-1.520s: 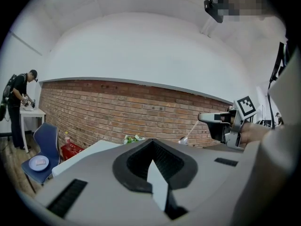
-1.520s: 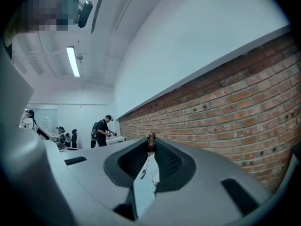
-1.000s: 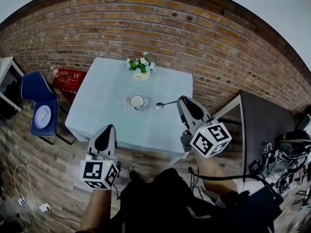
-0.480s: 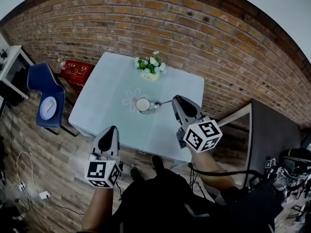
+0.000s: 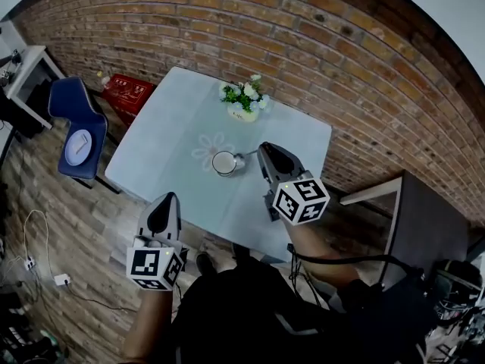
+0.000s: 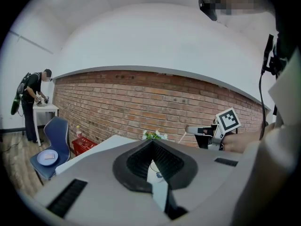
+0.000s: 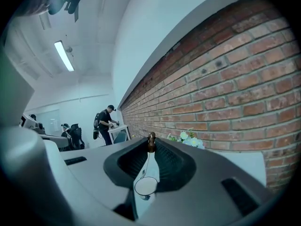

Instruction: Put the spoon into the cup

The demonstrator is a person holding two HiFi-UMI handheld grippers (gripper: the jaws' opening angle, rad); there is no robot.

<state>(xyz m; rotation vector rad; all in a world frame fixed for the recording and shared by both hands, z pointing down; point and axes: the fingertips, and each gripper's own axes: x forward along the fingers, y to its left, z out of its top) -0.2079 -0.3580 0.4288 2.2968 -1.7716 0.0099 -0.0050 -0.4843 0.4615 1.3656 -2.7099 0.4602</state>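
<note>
A white cup [image 5: 224, 162] stands near the middle of the pale blue table [image 5: 167, 139]. My right gripper [image 5: 263, 149] hovers just right of it, shut on the handle end of a thin metal spoon [image 5: 247, 155]. The spoon's bowl reaches to the cup's right rim. In the right gripper view the spoon's dark end [image 7: 151, 144] is pinched at my right gripper's [image 7: 151, 140] tips, with the cup [image 7: 146, 186] below. My left gripper [image 5: 167, 198] hangs off the table's near edge, jaws together and empty. The left gripper view shows its tips [image 6: 151, 142] and the spoon [image 6: 183, 136] sticking out of the right gripper.
A small pot of white flowers [image 5: 245, 101] stands at the table's far edge by the brick wall. A blue chair [image 5: 76, 116] carrying a plate and a red box [image 5: 126, 93] are on the left. A dark table [image 5: 424, 226] lies to the right. People stand far off at a white desk [image 6: 41, 108].
My right gripper has carried the spoon left and down, from well right of the cup to its rim. The left gripper shifted slightly forward and down.
</note>
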